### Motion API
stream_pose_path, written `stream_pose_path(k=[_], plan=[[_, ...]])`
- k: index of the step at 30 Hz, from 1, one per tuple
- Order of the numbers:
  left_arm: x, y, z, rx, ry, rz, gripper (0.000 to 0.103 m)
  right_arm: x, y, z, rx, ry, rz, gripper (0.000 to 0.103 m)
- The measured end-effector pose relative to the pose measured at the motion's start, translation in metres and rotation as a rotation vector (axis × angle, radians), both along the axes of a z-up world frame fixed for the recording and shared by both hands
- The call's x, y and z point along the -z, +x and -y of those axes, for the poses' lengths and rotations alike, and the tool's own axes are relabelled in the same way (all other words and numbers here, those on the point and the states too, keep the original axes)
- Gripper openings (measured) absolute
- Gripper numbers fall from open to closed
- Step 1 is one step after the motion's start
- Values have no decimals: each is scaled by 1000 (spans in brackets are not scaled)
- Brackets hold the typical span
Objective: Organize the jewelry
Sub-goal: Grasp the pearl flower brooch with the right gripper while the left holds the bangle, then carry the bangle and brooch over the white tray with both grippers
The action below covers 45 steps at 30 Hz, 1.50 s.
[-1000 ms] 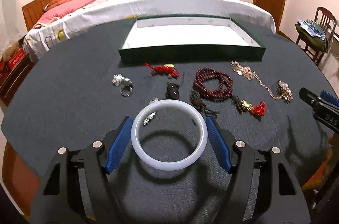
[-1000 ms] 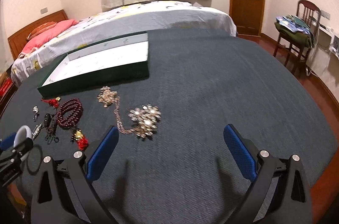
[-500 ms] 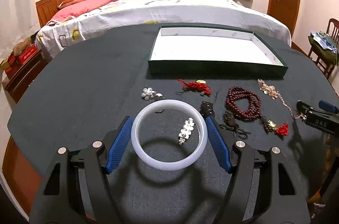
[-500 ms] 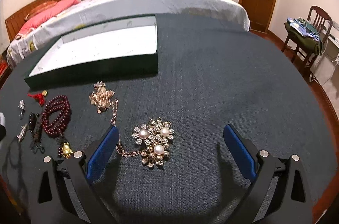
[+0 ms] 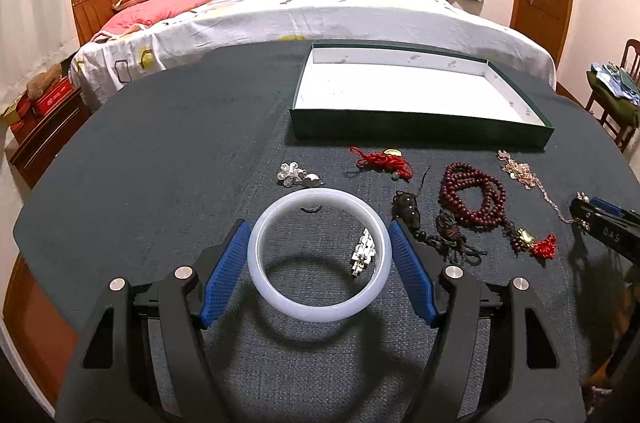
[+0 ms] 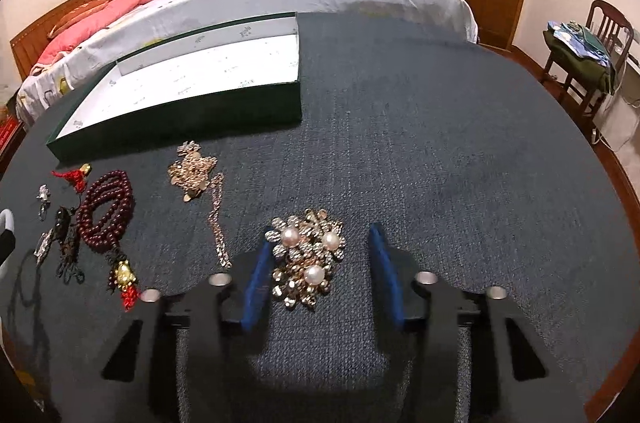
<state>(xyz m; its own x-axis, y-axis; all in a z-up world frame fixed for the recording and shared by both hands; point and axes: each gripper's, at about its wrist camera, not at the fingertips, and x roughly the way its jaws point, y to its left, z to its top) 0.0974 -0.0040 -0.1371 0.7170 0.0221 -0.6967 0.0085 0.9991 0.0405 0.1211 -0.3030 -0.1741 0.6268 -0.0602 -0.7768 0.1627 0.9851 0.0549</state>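
Pearls [image 6: 291, 237], three; white bangle [image 5: 319, 307], one.

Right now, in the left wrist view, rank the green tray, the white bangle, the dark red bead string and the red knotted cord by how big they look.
1. green tray
2. white bangle, nearest the camera, so probably flattered
3. dark red bead string
4. red knotted cord

My pads [image 5: 224, 275] were blue, the bangle [image 5: 319, 255] milky white, the beads [image 5: 472, 201] dark red, the tray [image 5: 416, 131] green outside and white inside.
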Motion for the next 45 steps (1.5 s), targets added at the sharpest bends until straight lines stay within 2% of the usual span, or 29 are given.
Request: stream_pose_path(k=[10, 23, 30, 36, 45], plan=[[-5, -2, -1, -2, 1, 14, 69, -11, -8, 2, -2, 19, 38, 27], [-24, -5, -2, -8, -7, 56, 69, -52, -19, 2, -14, 32, 141, 27], [-36, -5, -4, -11, -9, 84, 69, -84, -25, 2, -32, 41, 216, 27], [-50, -4, -5, -14, -15, 108, 69, -106, -27, 0, -48, 51, 267, 27], [-88, 1, -5, 1, -23, 203, 69, -137, -23, -8, -85, 44, 348, 27]])
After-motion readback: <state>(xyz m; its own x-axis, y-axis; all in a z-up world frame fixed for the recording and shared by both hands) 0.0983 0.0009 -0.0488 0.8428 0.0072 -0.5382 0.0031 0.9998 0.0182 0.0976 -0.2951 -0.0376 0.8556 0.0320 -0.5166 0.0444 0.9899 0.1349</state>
